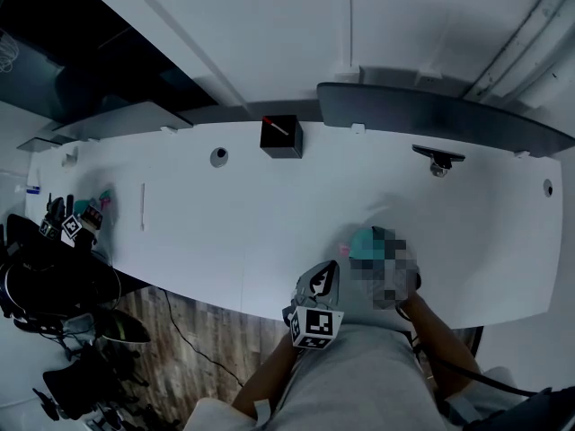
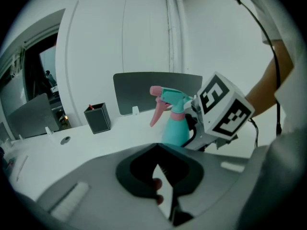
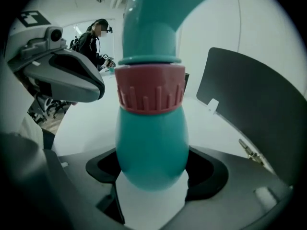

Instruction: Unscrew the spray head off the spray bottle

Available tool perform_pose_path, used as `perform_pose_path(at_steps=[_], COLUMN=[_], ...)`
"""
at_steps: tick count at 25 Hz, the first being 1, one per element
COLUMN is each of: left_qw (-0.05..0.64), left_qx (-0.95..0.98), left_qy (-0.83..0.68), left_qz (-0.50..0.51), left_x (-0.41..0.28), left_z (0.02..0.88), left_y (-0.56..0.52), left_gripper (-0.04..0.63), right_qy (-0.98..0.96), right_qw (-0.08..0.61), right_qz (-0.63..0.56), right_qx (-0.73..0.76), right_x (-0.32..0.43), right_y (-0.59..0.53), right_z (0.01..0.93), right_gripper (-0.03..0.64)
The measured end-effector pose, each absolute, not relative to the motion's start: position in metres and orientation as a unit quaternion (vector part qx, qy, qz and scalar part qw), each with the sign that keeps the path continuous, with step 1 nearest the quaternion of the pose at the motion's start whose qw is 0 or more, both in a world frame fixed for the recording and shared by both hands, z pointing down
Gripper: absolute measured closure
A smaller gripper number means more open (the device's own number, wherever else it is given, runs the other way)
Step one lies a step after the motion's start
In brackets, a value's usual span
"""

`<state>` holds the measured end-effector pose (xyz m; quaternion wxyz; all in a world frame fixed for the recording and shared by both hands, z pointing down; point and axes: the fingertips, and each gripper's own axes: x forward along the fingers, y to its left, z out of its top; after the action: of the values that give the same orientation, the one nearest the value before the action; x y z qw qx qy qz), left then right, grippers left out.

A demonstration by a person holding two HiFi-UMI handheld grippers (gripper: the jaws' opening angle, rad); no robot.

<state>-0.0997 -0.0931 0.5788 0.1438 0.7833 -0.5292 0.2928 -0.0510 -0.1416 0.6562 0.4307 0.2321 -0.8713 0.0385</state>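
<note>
The right gripper [image 3: 152,190] is clamped on the bottle [image 3: 152,147]: its jaws close on the lower part of the teal body, one at 9 and one at 3 o'clock. The bottle stands upright between them, and I cannot tell whether its base touches the table [image 1: 225,232]. A ribbed pink collar [image 3: 151,95] rings the neck just above the body, and the teal spray head [image 3: 153,28] sits on it, rising to 12 o'clock and out of the right gripper view.

In the left gripper view the bottle shows whole at 12 o'clock of that gripper's jaws, near but apart, with its pink trigger [image 2: 157,111] pointing toward 9 o'clock.

The left gripper [image 2: 161,186] holds nothing that I can name. Its jaws are drawn narrow, with only a thin pale sliver between them. A small reddish blur lies in that gap, too unclear to identify.

In the head view the bottle is at about 4 o'clock of centre, near the table's front edge, with the left gripper at its 7 o'clock. A black box [image 1: 281,136] stands at 12 o'clock of centre, well apart, beside a grey panel [image 1: 431,115] along the back edge.
</note>
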Motion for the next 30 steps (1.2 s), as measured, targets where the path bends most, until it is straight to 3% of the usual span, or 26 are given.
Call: perform_pose_path(at_steps=[8, 15, 22, 23, 24, 25, 30], left_qw=[-0.011, -0.114, -0.198, -0.192, -0.185, -0.182, -0.241], left_qx=[0.810, 0.810, 0.801, 0.804, 0.806, 0.806, 0.777], left_qy=[-0.492, -0.477, -0.407, -0.398, -0.389, -0.380, -0.358], left_qz=[0.319, 0.322, 0.392, 0.399, 0.407, 0.416, 0.459], left_x=[-0.075, -0.053, -0.036, -0.035, -0.035, -0.034, -0.034], left_z=[0.526, 0.485, 0.483, 0.484, 0.486, 0.488, 0.486], left_y=[-0.106, -0.110, -0.105, -0.104, -0.103, -0.102, -0.103], left_gripper=[0.594, 0.594, 0.591, 0.553, 0.462, 0.432, 0.431], right_qy=[-0.780, -0.730, -0.705, -0.703, -0.701, -0.698, -0.682], right_qw=[0.536, 0.576, 0.594, 0.596, 0.598, 0.600, 0.613], right_qz=[-0.160, -0.214, -0.259, -0.263, -0.266, -0.269, -0.295], right_qx=[0.280, 0.299, 0.287, 0.285, 0.283, 0.282, 0.269], right_x=[0.018, 0.052, 0.049, 0.049, 0.050, 0.050, 0.046], right_y=[-0.191, -0.205, -0.197, -0.196, -0.196, -0.196, -0.192], right_z=[0.608, 0.585, 0.577, 0.576, 0.575, 0.575, 0.571], right_gripper=[0.222, 0.222, 0.222, 0.222, 0.222, 0.222, 0.222])
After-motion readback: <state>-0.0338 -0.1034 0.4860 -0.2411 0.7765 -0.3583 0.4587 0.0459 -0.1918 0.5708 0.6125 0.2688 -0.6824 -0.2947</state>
